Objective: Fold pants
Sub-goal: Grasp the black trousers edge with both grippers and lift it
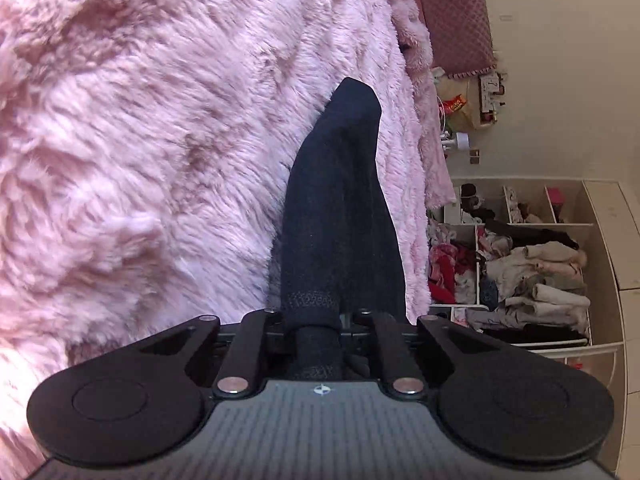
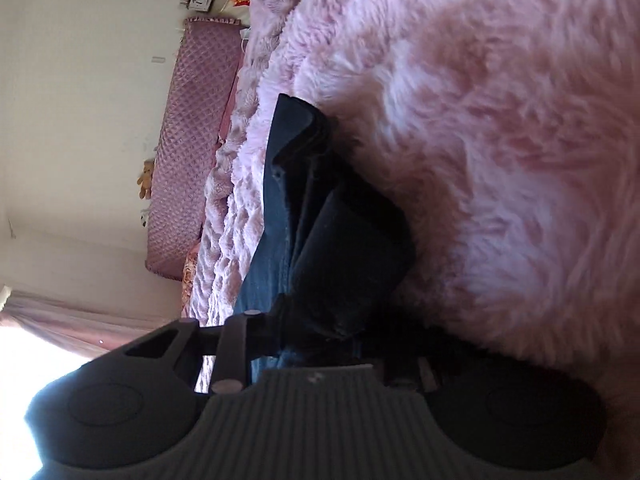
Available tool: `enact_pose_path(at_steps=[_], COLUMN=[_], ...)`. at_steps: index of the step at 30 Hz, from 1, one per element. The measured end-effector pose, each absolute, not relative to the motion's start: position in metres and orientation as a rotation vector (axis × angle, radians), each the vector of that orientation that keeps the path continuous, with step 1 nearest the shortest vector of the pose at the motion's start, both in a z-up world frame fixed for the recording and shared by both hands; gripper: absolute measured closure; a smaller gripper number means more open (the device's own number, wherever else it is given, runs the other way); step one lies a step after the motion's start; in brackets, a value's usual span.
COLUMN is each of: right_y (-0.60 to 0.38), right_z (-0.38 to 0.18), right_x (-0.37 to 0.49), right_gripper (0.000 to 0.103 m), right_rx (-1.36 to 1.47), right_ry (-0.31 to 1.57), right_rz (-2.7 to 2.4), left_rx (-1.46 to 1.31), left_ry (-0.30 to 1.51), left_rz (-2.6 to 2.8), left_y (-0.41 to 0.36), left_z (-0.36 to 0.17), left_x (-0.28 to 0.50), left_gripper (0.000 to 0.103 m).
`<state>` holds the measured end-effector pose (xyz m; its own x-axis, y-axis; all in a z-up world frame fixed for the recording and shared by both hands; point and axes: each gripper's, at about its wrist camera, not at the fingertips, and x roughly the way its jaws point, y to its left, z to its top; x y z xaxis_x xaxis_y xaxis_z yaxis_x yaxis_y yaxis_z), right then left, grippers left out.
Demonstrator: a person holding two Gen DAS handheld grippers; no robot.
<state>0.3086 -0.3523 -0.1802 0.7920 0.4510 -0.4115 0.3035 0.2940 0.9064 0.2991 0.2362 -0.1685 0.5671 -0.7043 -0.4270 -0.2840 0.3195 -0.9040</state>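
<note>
Pink shaggy bedspread underlies dark pants. My left tongs pinch a ribbed cuff; my right tongs pinch folded cloth layers.

We see pants of dark, matt knitted cloth lying on a long-piled, fluffy pink blanket. Our left gripper is matt black plastic with shiny metal pins; a quilted pink headboard looks padded.

Dark navy pants, pink blanket
</note>
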Motion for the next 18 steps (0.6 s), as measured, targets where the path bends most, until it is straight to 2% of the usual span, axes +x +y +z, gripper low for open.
enact_pose_path(at_steps=[4,7,15,18], right_y=[-0.356,-0.362,-0.364,-0.36], right_z=[-0.162,-0.146,-0.089,-0.088], right_x=[0.292,0.277,0.209,0.192], right_gripper=[0.088,0.088,0.086,0.084], right_rx=[1.358,1.377,0.879,0.825], right_ry=[0.718,0.833,1.062,1.096], right_rz=[0.147,0.171,0.168,0.149], left_rx=[-1.24,-1.286,-1.069,-1.065], left_ry=[1.002,1.032,1.126,1.123], left_rz=[-0.331,-0.344,-0.32,-0.313], left_y=[0.234,0.233,0.214,0.212], left_z=[-0.151,-0.143,-0.136,-0.146], left_x=[0.285,0.259,0.186,0.175], left_gripper=[0.092,0.092,0.092,0.092])
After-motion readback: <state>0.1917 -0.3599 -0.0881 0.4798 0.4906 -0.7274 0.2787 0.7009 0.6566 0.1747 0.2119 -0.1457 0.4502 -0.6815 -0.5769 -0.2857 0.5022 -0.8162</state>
